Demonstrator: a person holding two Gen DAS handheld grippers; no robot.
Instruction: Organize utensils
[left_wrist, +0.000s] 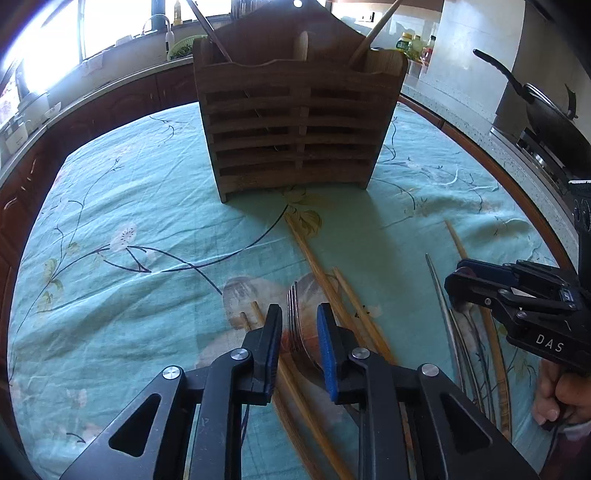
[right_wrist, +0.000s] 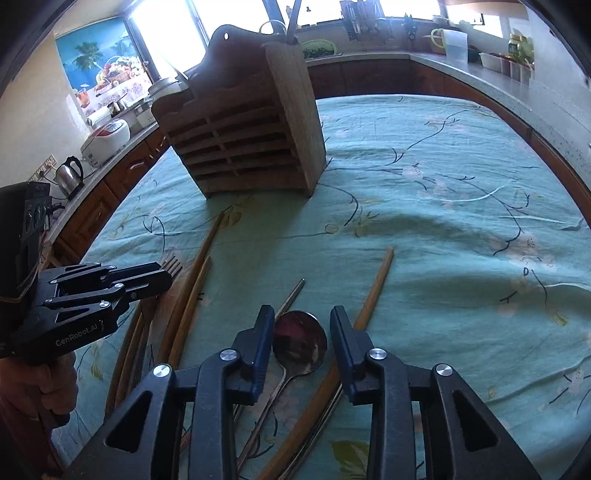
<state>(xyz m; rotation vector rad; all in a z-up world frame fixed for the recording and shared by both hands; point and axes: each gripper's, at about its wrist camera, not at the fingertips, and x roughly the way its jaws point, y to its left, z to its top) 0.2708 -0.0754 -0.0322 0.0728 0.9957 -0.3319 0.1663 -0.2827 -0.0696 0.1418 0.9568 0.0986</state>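
A metal fork (left_wrist: 294, 314) lies on the teal floral cloth (left_wrist: 129, 206), tines toward the wooden utensil holder (left_wrist: 291, 122). My left gripper (left_wrist: 298, 325) straddles the fork with a narrow gap each side, and its pads do not press it. A metal spoon (right_wrist: 299, 343) lies bowl up between the fingers of my right gripper (right_wrist: 301, 325), which are close to the bowl's edges but apart from it. Several wooden chopsticks (left_wrist: 317, 266) and a thin metal one (right_wrist: 291, 295) lie around both. Each gripper shows in the other's view: the right gripper (left_wrist: 458, 284), the left gripper (right_wrist: 166, 273).
The holder (right_wrist: 251, 136) stands upright at the table's far side with a few utensils in its top slots. A wok (left_wrist: 546, 118) sits on the stove at right. A kettle (right_wrist: 70, 171) and a rice cooker (right_wrist: 107, 138) stand on the counter at left.
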